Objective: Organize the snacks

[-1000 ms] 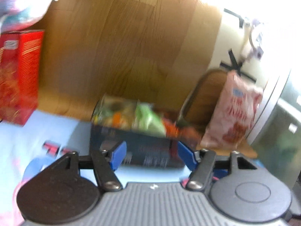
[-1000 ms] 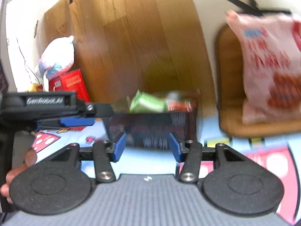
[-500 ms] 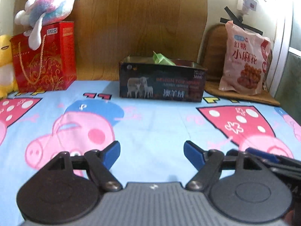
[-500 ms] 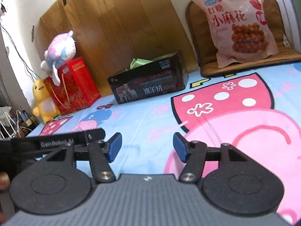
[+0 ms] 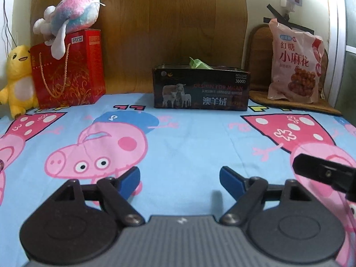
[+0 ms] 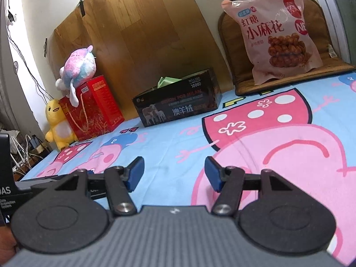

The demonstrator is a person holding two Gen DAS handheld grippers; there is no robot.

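Observation:
A dark box (image 5: 201,90) with sheep printed on it stands at the back of the cartoon-print sheet; it also shows in the right wrist view (image 6: 178,106). A green snack packet (image 5: 198,64) sticks out of its top (image 6: 166,81). A large pink snack bag (image 5: 294,64) leans upright on a brown mat at the back right (image 6: 276,33). My left gripper (image 5: 179,181) is open and empty, low over the sheet, well in front of the box. My right gripper (image 6: 174,173) is open and empty, also low and near the front.
A red gift bag (image 5: 69,69) with a pink-blue plush (image 5: 73,20) on top stands at the back left, a yellow plush (image 5: 19,77) beside it. A wooden board (image 5: 173,22) backs the box. The brown mat (image 6: 296,75) lies under the pink bag. Part of the right gripper's body (image 5: 327,173) shows at right.
Both grippers have pulled back from close above the box to low over the sheet near the front. Both have stayed open and empty.

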